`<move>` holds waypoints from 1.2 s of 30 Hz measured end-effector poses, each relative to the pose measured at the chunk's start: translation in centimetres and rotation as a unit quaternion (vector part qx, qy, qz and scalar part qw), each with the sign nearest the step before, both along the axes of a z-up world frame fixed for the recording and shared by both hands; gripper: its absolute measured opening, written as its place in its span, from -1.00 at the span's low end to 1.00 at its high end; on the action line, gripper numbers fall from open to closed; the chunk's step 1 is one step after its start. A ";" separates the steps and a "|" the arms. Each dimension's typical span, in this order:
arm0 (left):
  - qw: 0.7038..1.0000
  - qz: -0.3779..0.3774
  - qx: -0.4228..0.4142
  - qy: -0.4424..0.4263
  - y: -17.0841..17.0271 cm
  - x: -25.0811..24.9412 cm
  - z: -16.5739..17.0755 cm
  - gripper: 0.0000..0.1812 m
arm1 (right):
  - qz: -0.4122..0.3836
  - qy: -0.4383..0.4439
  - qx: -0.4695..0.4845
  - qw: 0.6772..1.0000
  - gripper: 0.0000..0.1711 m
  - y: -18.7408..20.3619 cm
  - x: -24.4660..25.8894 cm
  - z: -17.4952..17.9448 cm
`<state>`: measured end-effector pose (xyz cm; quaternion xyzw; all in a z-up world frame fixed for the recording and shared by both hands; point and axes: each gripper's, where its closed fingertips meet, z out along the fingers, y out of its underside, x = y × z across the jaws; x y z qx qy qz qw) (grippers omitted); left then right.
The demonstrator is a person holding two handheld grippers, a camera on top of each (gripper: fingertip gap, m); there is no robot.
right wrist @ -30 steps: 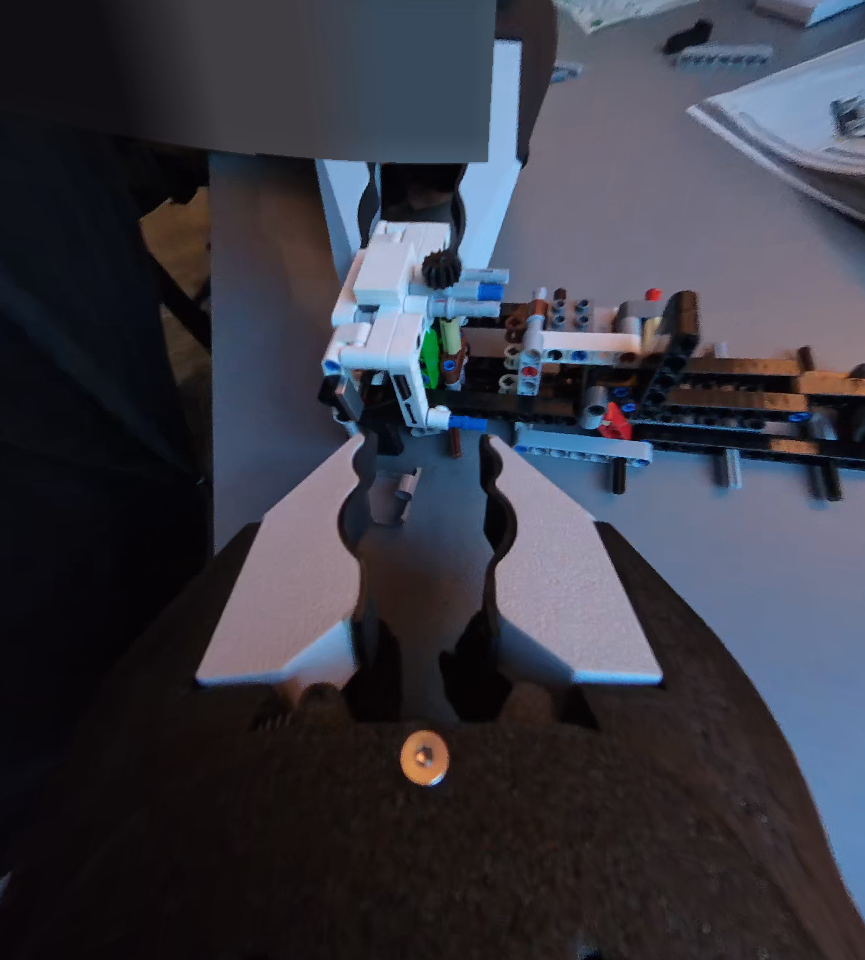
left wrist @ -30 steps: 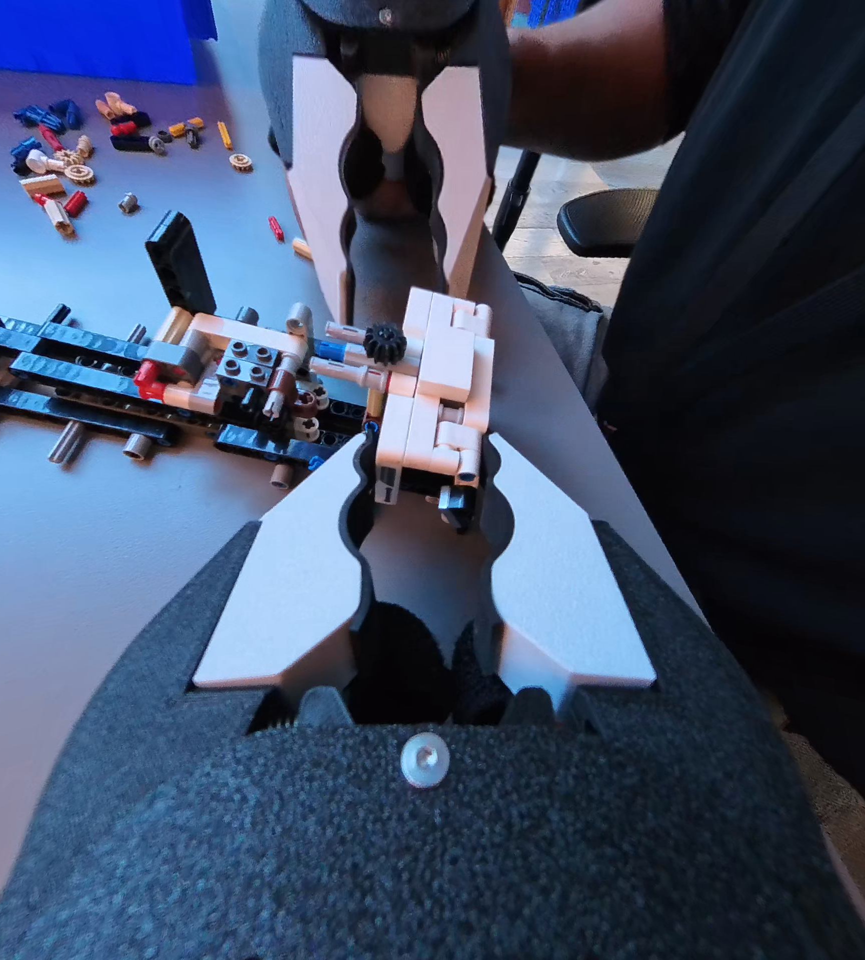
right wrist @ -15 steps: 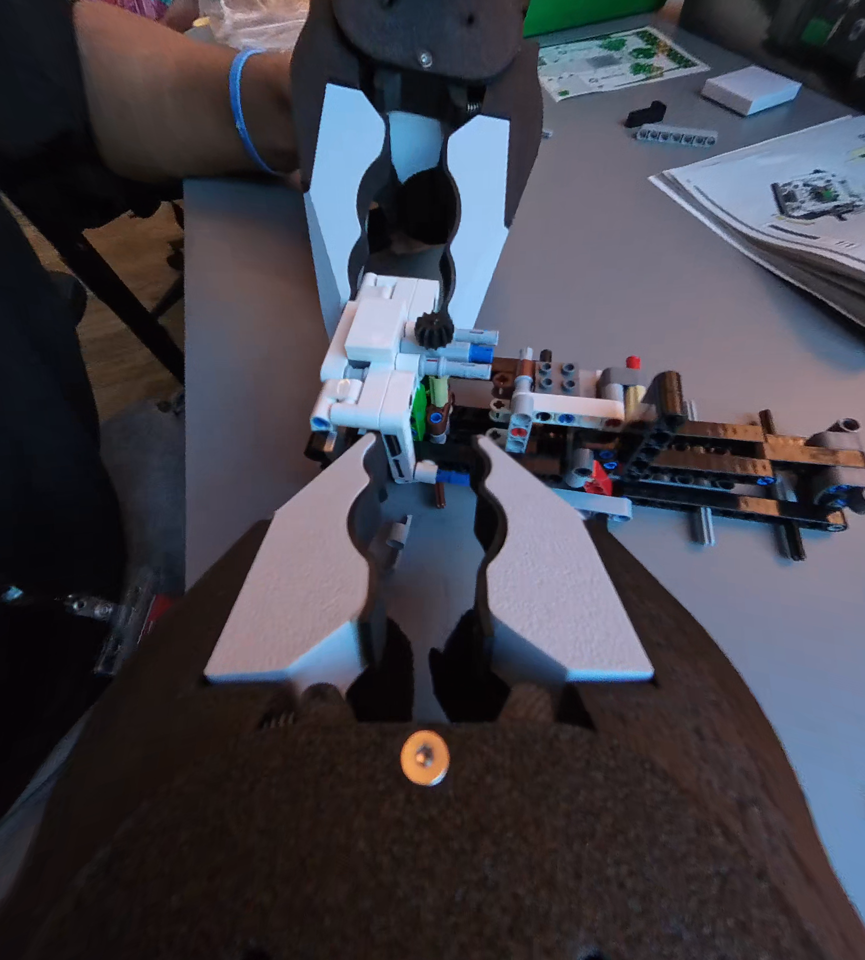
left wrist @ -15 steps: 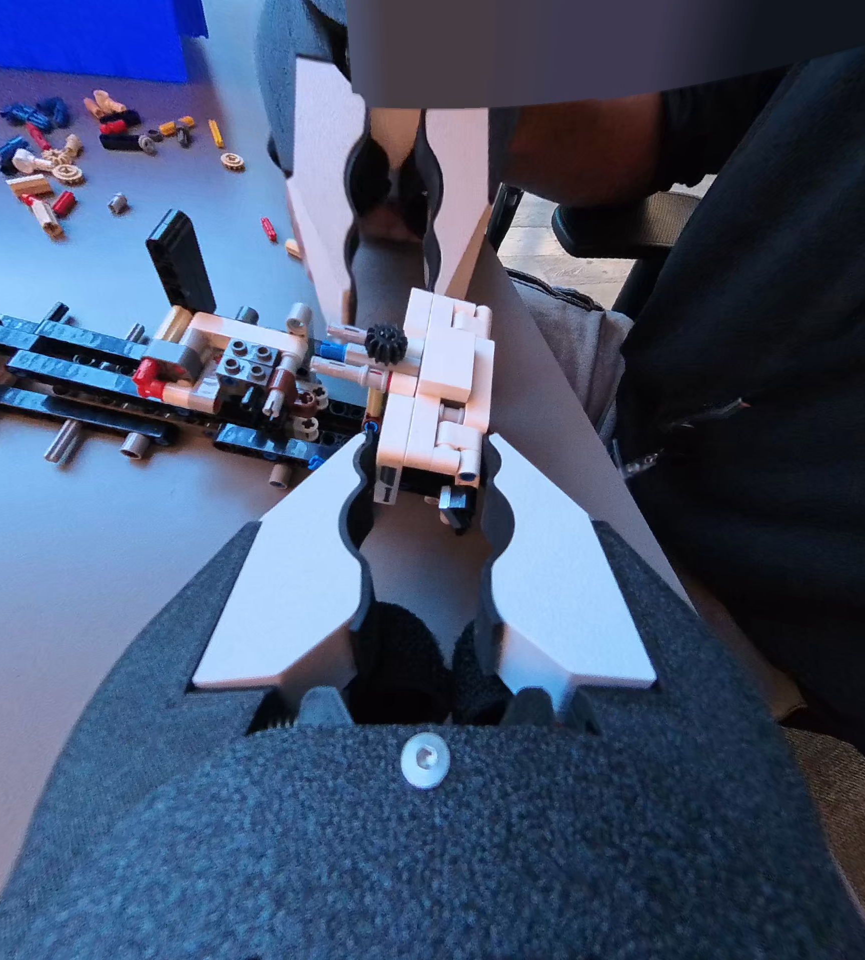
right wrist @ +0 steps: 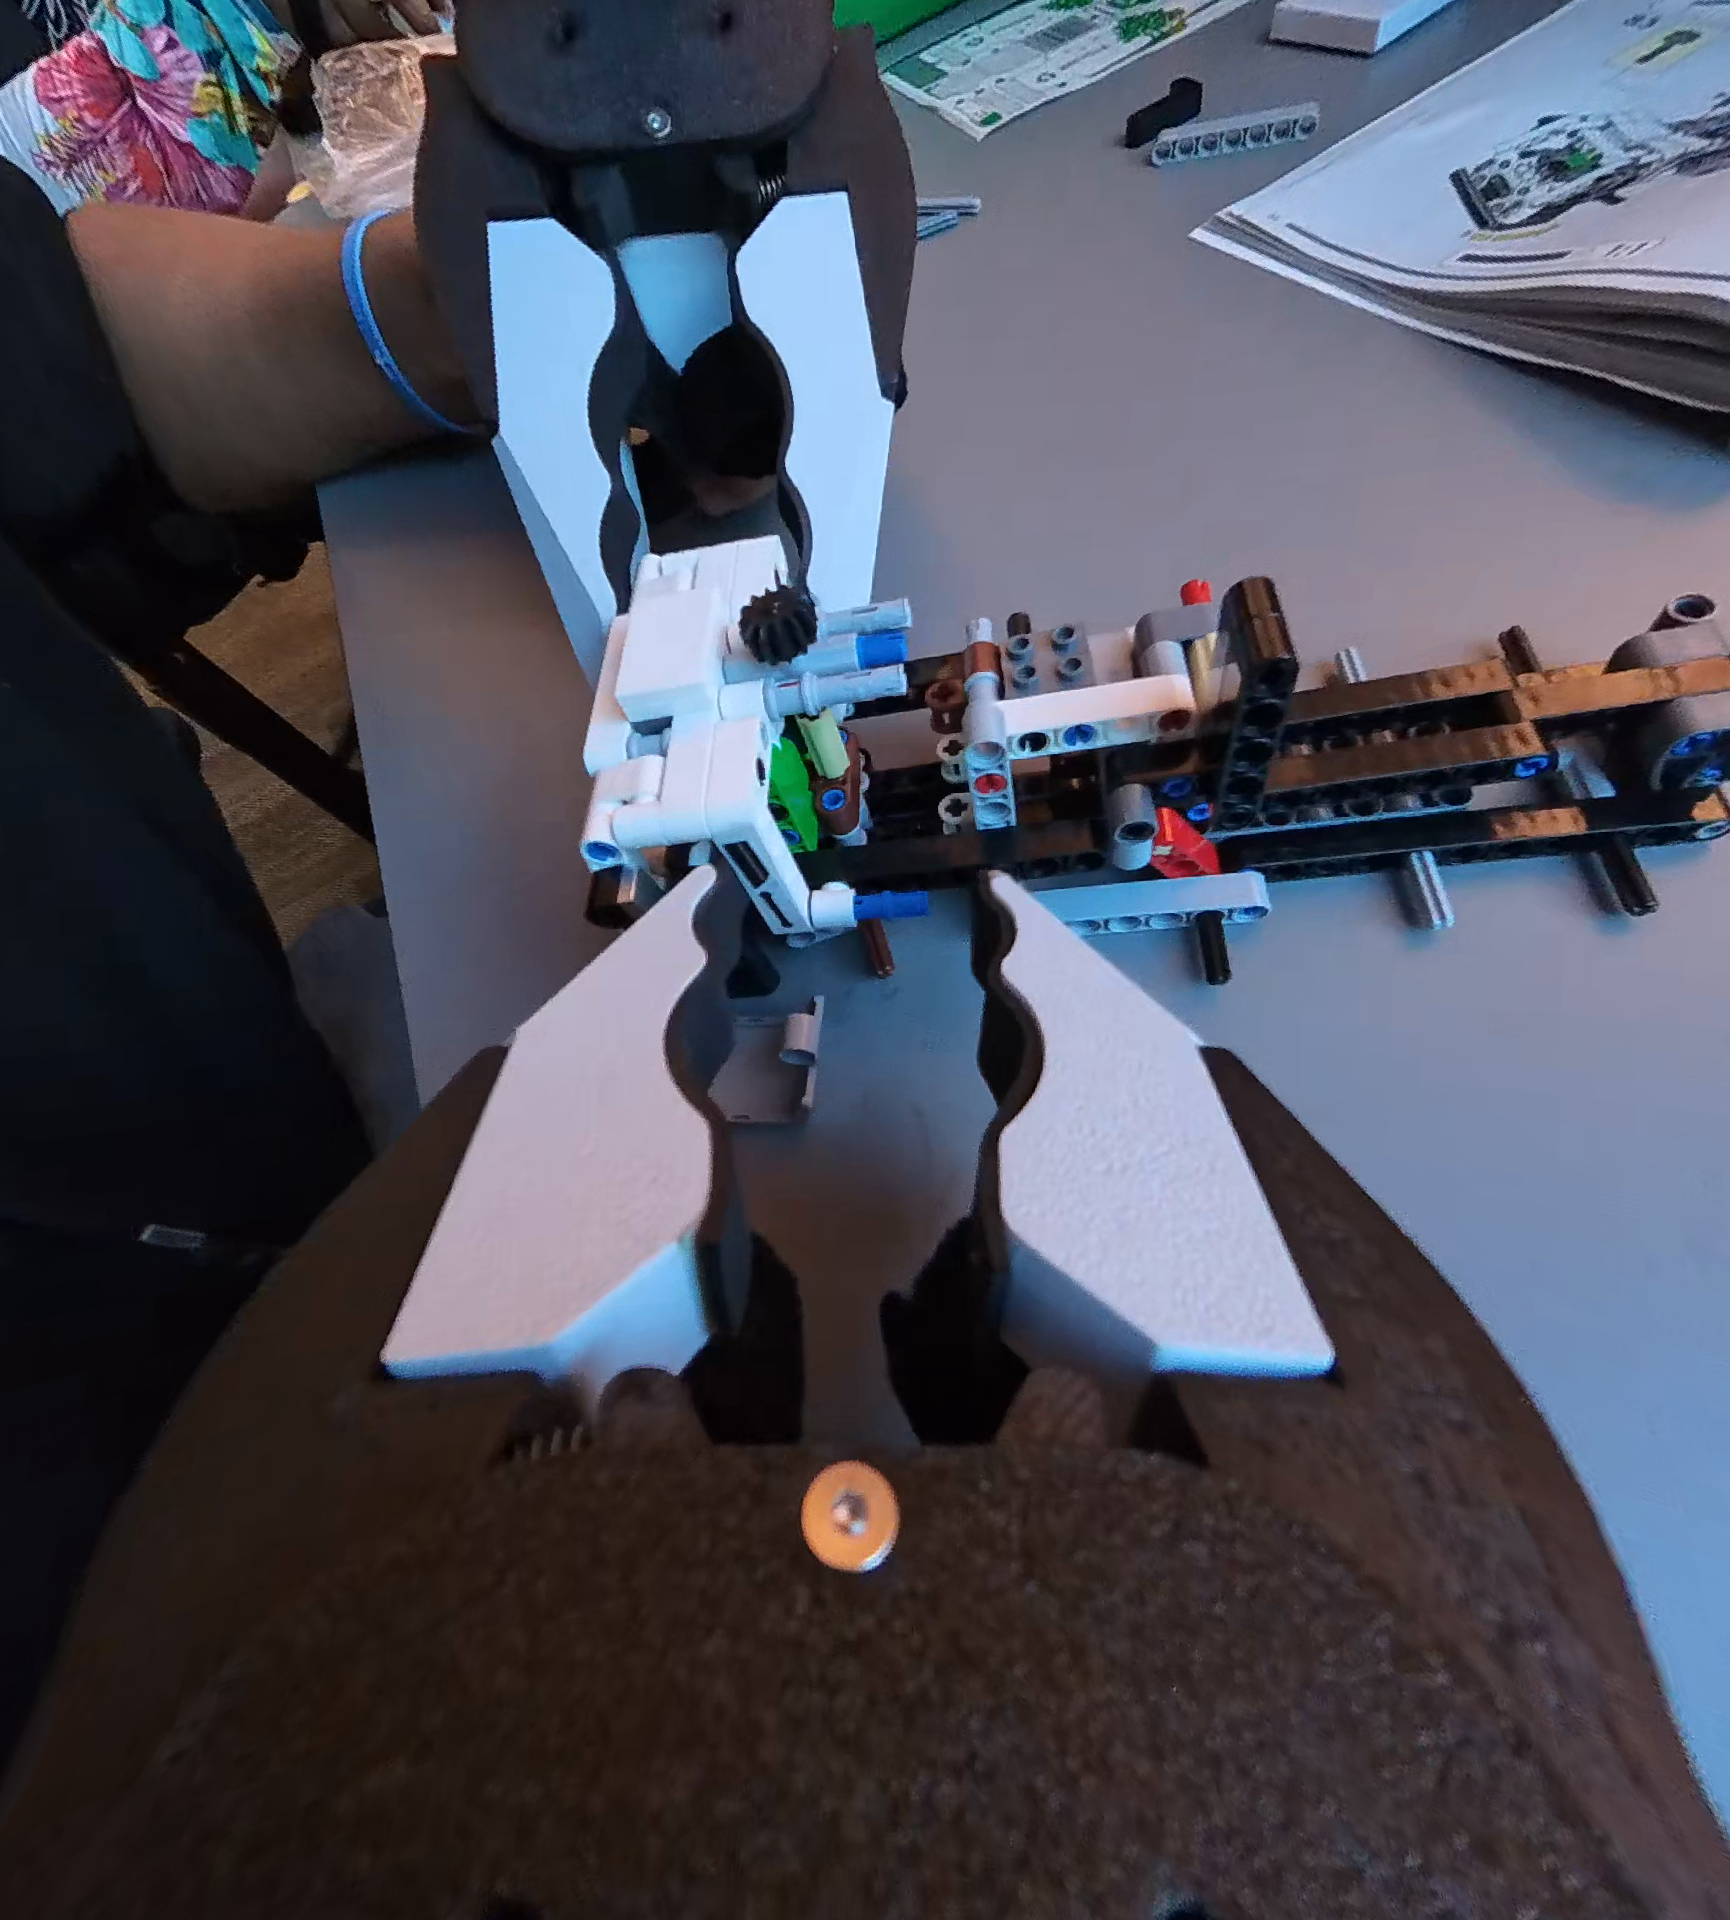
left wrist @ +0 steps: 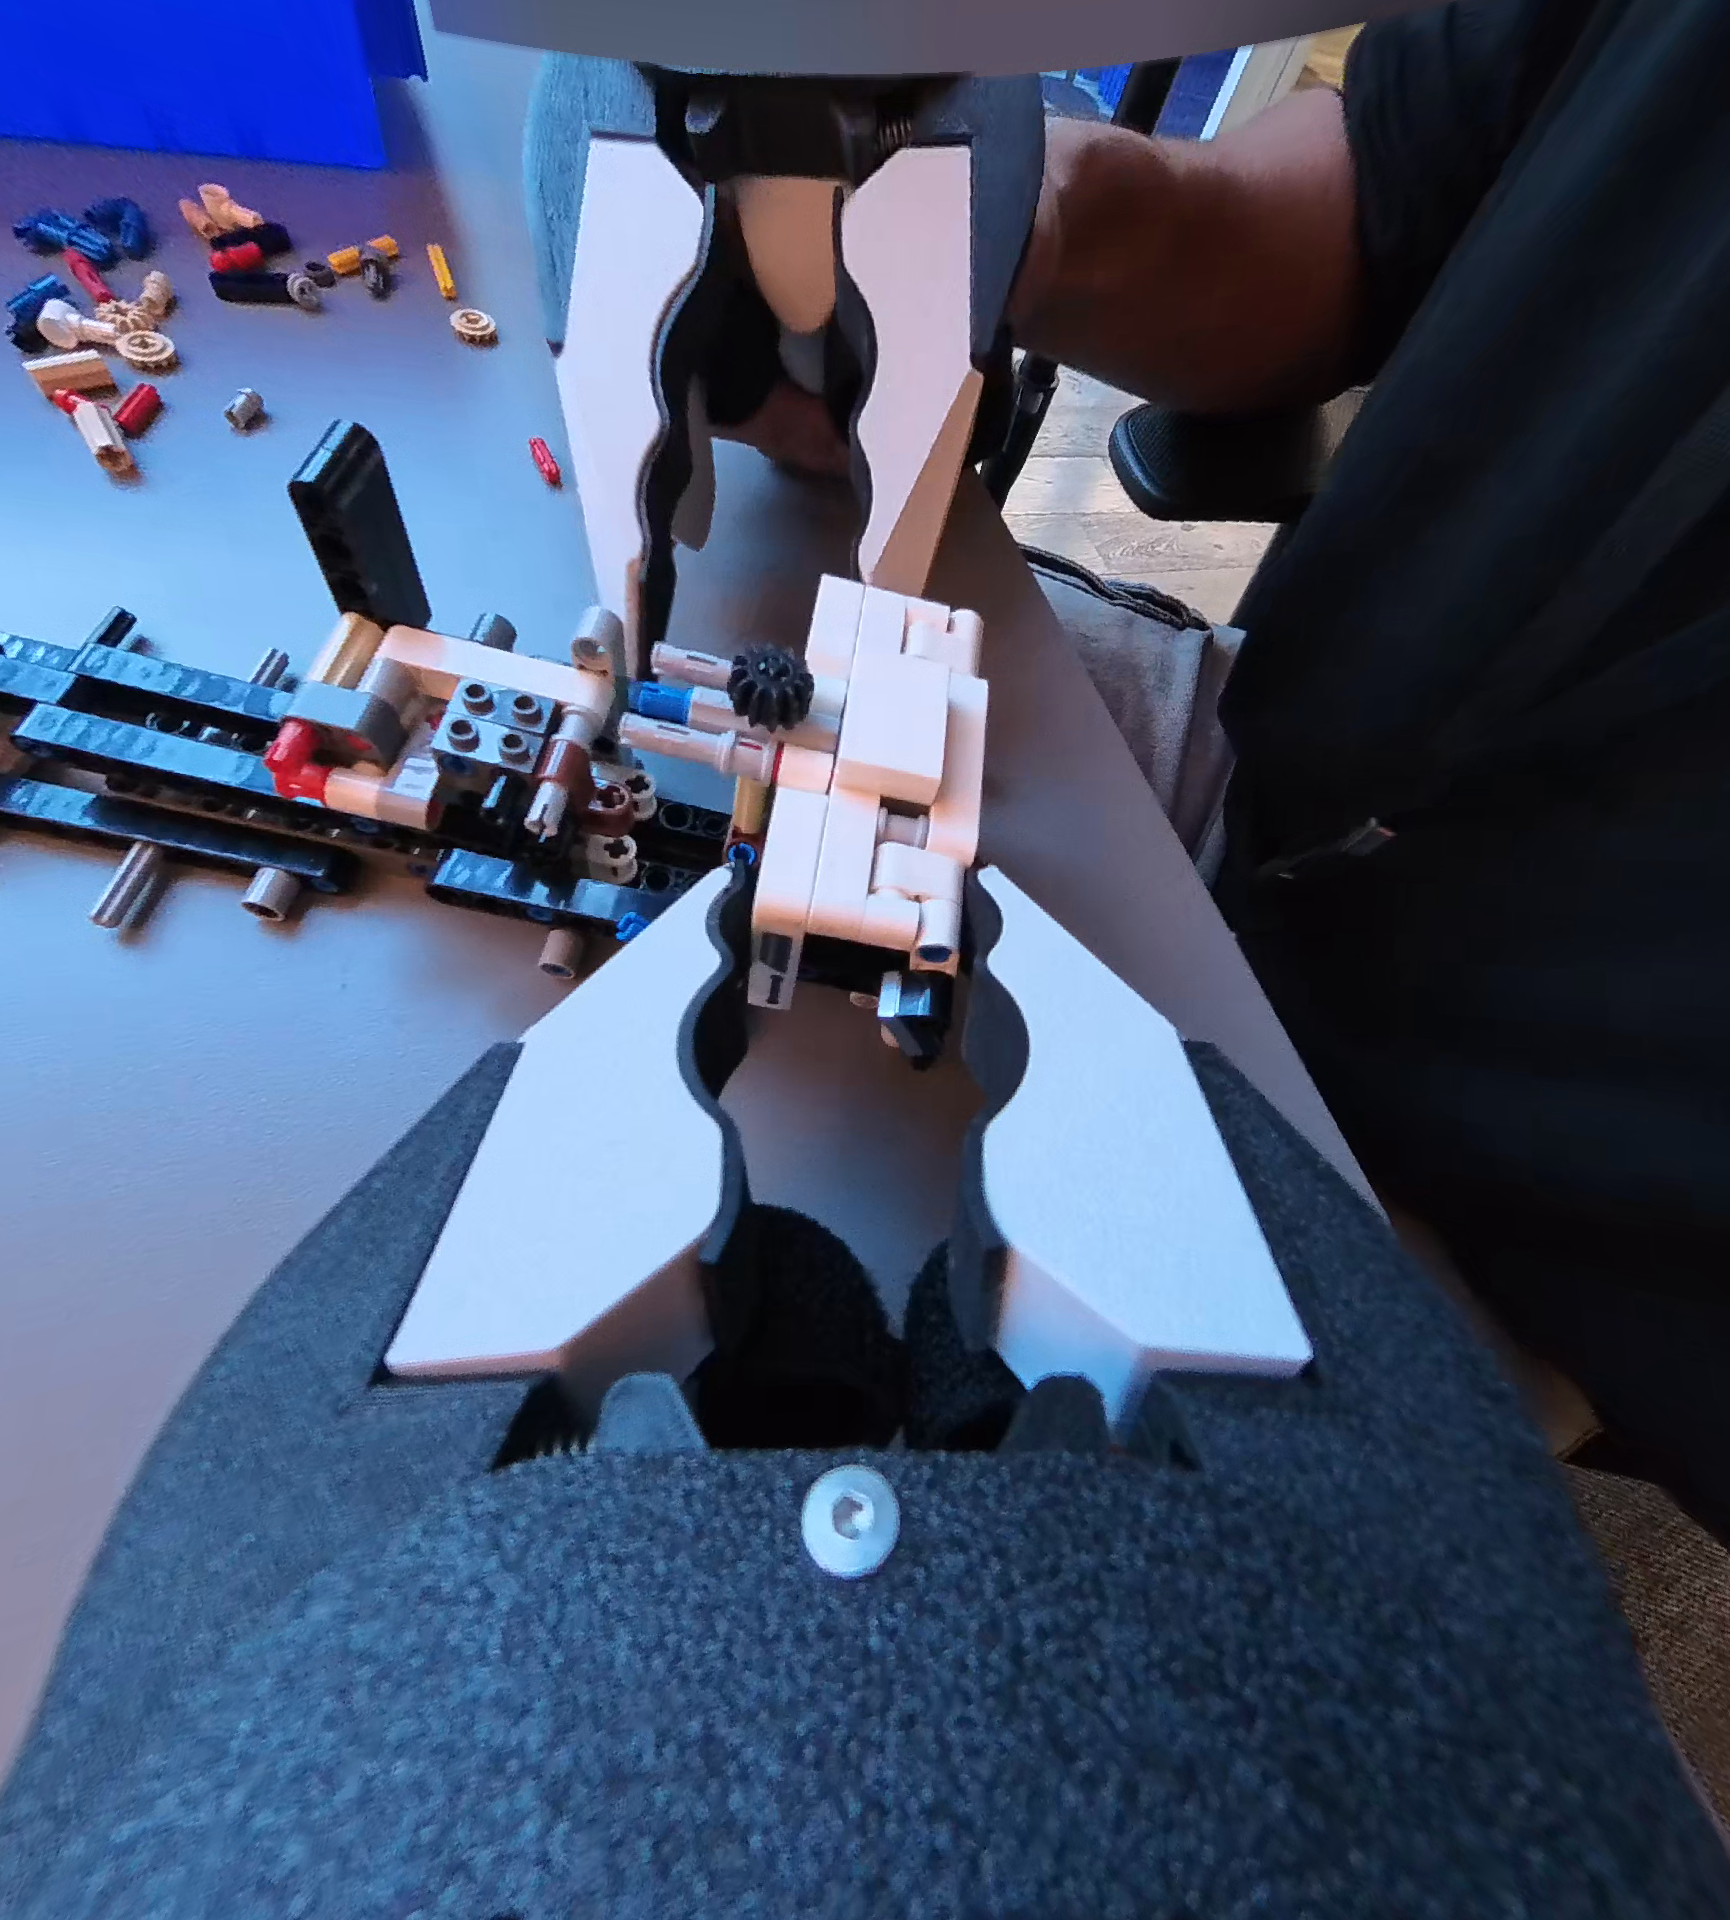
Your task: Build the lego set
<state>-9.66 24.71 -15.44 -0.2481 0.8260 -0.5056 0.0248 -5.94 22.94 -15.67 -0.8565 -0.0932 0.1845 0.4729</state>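
facing each other across the model, your two grippers sit at the near corner of the grey table [right wrist: 1256,1143]. your left gripper [left wrist: 845,904] has its jaws spread either side of the white block [left wrist: 871,790] at the end of the lego chassis [left wrist: 165,748]; the fingertips sit just beside the block's sides, and you cannot tell whether they press on it. your right gripper [right wrist: 845,899] is parted too, with nothing between its fingers; its left fingertip is just beside the white block's lower corner. a small grey piece [right wrist: 773,1065] lies on the table between those fingers. the chassis lies flat, running away from the table corner, with a black gear [right wrist: 776,621] on the white block. loose pieces [left wrist: 113,301] lie scattered well apart from the chassis, and an open instruction booklet [right wrist: 1567,239] lies beyond it.
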 end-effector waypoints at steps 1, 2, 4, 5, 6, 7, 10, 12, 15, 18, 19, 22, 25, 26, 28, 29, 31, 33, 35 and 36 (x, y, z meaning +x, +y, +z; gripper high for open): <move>1.000 0.000 0.000 0.000 0.0 0.0 0.0 -0.58 | 0.001 0.001 -0.001 1.000 -0.49 0.0 0.0 0.0; 1.000 0.000 0.000 0.000 0.0 0.0 0.0 -0.58 | 0.002 0.000 0.000 1.000 -0.51 -0.1 0.0 0.0; 1.000 0.000 0.000 -0.001 0.0 0.0 0.0 -0.58 | 0.008 0.002 0.001 1.000 -0.58 -0.2 -0.3 0.0; 1.000 0.000 0.000 0.000 0.0 0.0 0.0 -0.58 | 0.006 0.003 0.001 1.000 -0.58 -0.1 -0.4 0.0; 1.000 0.000 0.000 0.000 0.0 0.0 0.0 -0.58 | 0.007 0.001 0.002 1.000 -0.58 -0.1 -0.3 0.0; 1.000 0.000 0.000 0.000 0.0 0.0 0.0 -0.58 | 0.008 0.003 0.000 1.000 -0.59 -0.2 -0.4 0.0; 1.000 0.001 0.000 -0.001 0.0 0.0 0.0 -0.58 | 0.008 0.011 -0.004 1.000 -0.60 -0.2 -0.4 0.0; 1.000 0.002 0.001 -0.002 0.0 0.0 0.0 -0.58 | 0.009 0.000 0.000 1.000 -0.61 -0.2 -0.4 0.0; 1.000 0.003 0.002 -0.004 0.0 0.1 0.0 -0.58 | 0.011 -0.012 0.006 1.000 -0.62 -0.2 -0.3 0.0; 1.000 0.005 0.002 -0.004 -0.1 0.1 0.0 -0.59 | 0.014 -0.040 0.019 0.999 -0.68 -0.2 -0.3 0.2; 1.000 0.005 0.004 -0.007 -0.1 0.1 0.0 -0.59 | 0.014 -0.053 0.022 0.998 -0.69 -0.1 -0.3 0.3; 1.000 0.005 0.004 -0.007 -0.1 0.1 0.0 -0.59 | 0.007 -0.022 0.014 1.000 -0.67 -0.1 -0.3 0.2; 1.000 0.003 0.003 -0.005 -0.1 0.0 0.0 -0.59 | 0.007 -0.016 0.009 1.000 -0.64 -0.2 -0.4 0.2; 1.000 0.003 0.003 -0.005 -0.1 0.0 0.0 -0.58 | 0.007 -0.012 0.005 1.000 -0.63 -0.3 -0.4 0.1; 1.000 0.003 0.003 -0.005 -0.1 0.0 0.0 -0.59 | 0.005 -0.007 0.002 1.000 -0.57 -0.3 -0.2 0.0; 1.000 0.003 0.003 -0.006 -0.1 0.0 0.0 -0.58 | 0.008 0.003 0.001 1.000 -0.57 -0.3 -0.3 0.0; 1.000 0.002 0.003 -0.006 -0.1 0.0 0.0 -0.58 | 0.014 0.019 -0.007 1.000 -0.59 -0.3 -0.6 -0.1; 1.000 0.001 0.004 -0.006 -0.2 0.0 0.0 -0.58 | 0.017 0.017 -0.007 1.000 -0.59 -0.4 -0.6 -0.1; 1.000 0.000 0.005 -0.008 -0.2 -0.1 0.0 -0.58 | 0.017 0.019 -0.009 1.000 -0.59 -0.5 -0.7 -0.1; 1.000 0.000 0.007 -0.011 -0.2 -0.1 0.0 -0.58 | 0.016 0.020 -0.010 1.000 -0.59 -0.5 -0.7 -0.2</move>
